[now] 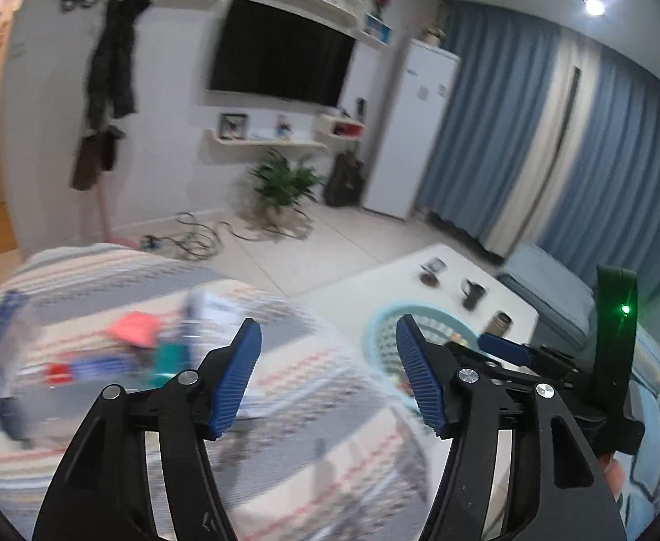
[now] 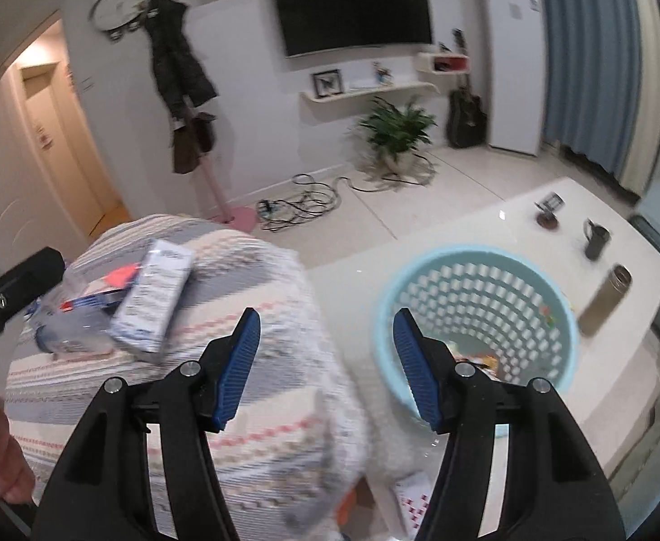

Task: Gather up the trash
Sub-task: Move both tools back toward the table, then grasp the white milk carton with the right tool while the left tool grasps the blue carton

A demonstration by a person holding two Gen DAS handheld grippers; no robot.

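Trash [image 2: 151, 297] is lying in a loose pile on the striped blanket [image 2: 257, 333]: a white carton, a red scrap and blurred wrappers, all waiting to be picked up. The light blue basket [image 2: 551, 360] is sitting just beside it on the white table [image 2: 474, 221], and at least 2 small scraps are showing at its bottom, so I judge collection barely begun. The right gripper [image 2: 327, 367] and left gripper [image 1: 330, 374] are both hanging released, carrying nothing.
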